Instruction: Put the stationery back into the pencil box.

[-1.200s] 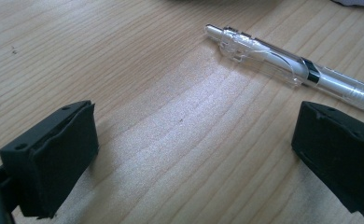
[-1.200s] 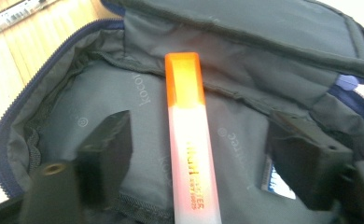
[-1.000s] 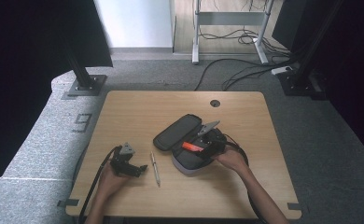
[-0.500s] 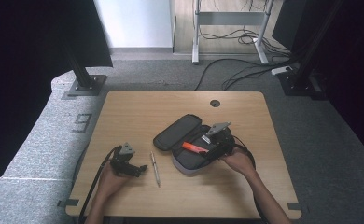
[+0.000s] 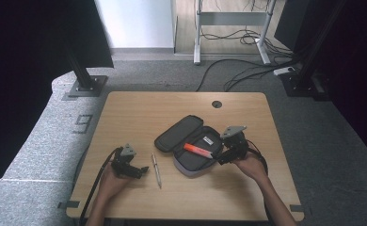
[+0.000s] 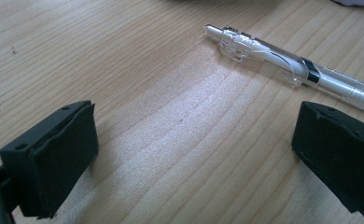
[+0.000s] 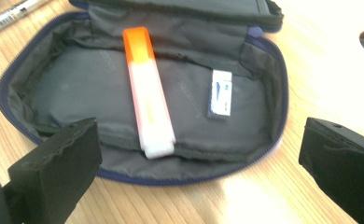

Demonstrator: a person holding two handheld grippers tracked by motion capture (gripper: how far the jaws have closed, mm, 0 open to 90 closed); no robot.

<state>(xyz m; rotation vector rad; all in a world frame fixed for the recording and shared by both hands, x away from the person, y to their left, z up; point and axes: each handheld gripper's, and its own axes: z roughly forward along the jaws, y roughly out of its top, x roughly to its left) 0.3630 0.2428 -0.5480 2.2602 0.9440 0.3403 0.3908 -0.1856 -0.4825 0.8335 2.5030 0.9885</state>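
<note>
An open dark grey pencil case (image 5: 191, 153) (image 7: 77, 88) lies at mid-table, its lid folded back to the left. Inside rest an orange-capped highlighter (image 5: 196, 150) (image 7: 148, 112) and a small white eraser (image 7: 220, 100). My right gripper (image 5: 225, 157) (image 7: 199, 172) hovers open at the case's right rim, nothing between its jaws. A clear ballpoint pen (image 5: 156, 170) (image 6: 283, 70) lies on the wood left of the case. My left gripper (image 5: 141, 172) (image 6: 194, 168) rests open on the table just short of the pen.
The wooden table (image 5: 139, 113) has a round cable hole (image 5: 216, 104) near its far edge. Cables trail from both grippers toward the front edge. Grey carpet, stand bases and loose cables lie beyond the table.
My right gripper has let go of the highlighter, which now lies in the case, and has drawn back to the right. The left gripper has not moved.
</note>
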